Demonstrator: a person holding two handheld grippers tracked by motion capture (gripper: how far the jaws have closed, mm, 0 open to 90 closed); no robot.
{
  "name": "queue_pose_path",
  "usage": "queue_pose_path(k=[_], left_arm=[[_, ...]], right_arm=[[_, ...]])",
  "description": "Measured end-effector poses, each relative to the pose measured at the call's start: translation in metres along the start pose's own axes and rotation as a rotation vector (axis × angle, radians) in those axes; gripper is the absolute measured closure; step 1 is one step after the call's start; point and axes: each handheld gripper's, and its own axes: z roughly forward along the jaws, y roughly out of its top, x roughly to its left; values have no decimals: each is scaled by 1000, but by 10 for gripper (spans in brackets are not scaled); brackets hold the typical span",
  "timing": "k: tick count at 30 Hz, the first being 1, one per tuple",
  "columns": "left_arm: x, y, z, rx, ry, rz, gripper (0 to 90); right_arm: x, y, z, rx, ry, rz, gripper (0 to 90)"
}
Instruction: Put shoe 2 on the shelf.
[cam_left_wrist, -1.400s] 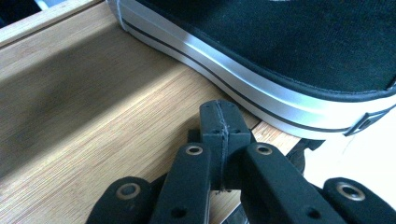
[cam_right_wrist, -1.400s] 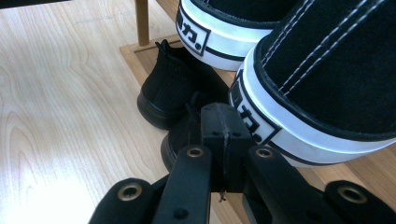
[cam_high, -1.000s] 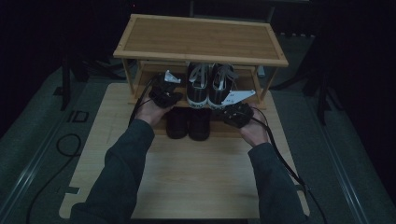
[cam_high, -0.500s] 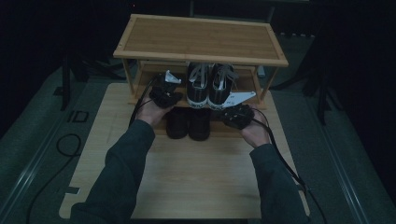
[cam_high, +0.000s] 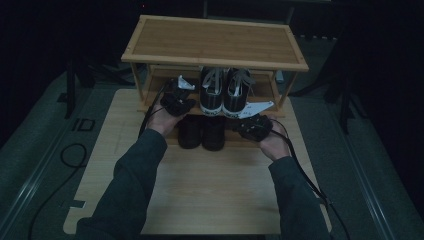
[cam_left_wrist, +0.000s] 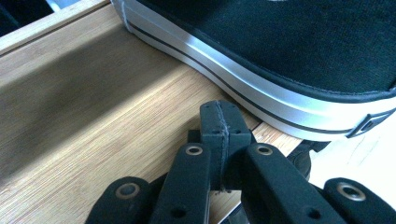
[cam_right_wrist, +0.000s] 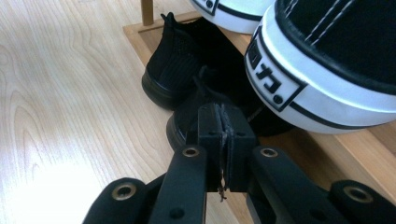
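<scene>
Left tongs (cam_left_wrist: 219, 123) and right tongs (cam_right_wrist: 219, 128) are both sitting fully closed, gripping nothing. Sneakers (cam_high: 223, 92) are resting on the rack's middle shelf (cam_high: 160, 82), black shoes (cam_high: 201, 131) below; placement appears complete, withdrawal remaining.

Since a second ago we see the right gripper (cam_high: 254, 126) drawn back a little from the rack (cam_high: 150, 59), toward the person, and sitting lower beside the black shoes (cam_high: 202, 131). The right hand (cam_high: 272, 145) came back with it. The left gripper (cam_high: 176, 100) has crept slightly closer to the rack.
</scene>
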Motion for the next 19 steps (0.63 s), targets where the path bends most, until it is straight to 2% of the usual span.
queue_pose_path(k=[7,19], left_arm=[[3,-1,-3,13,16,-2,900],[8,-2,-11,-7,24,-10,900]], right_arm=[[1,-1,2,10,6,-5,871],[-4,-13,1,26,2,16,868]])
